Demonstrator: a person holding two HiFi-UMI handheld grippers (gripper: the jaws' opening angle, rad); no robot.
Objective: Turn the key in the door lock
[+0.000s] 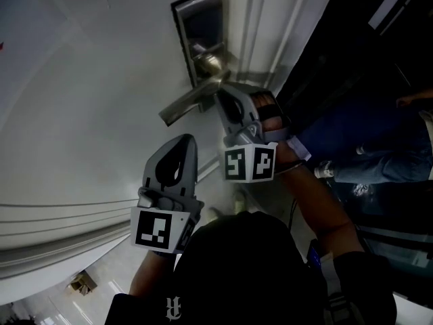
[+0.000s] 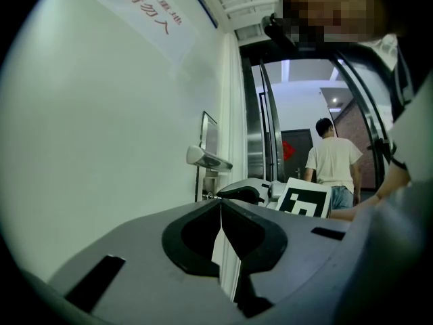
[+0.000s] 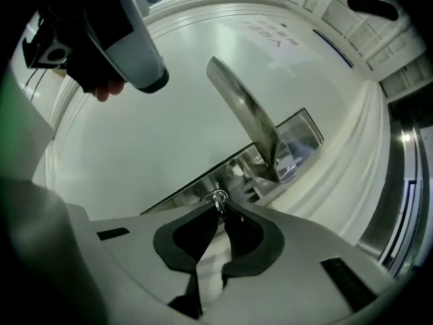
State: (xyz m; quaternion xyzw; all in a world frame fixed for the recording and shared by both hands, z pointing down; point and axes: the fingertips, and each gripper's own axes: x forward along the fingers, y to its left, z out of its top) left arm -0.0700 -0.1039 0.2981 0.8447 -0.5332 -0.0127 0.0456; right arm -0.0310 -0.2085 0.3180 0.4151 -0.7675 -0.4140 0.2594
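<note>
The dark, scooped jaws of the right grey plastic gripper (image 3: 220,208) are pinched on a small shiny metal key (image 3: 218,199), set at the brushed-steel rectangular lock plate (image 3: 301,137) below the flat silver lever handle (image 3: 242,105) on the smooth white door (image 3: 162,134). The left grey plastic gripper (image 2: 220,204) is held beside the door, jaws pressed together on nothing.

The right tool (image 3: 218,212) pinches the key (image 3: 218,197) at the lock plate (image 3: 303,135).

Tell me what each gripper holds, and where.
The right gripper pinches the key by its head, at the lock plate; the left gripper is shut, empty.
</note>
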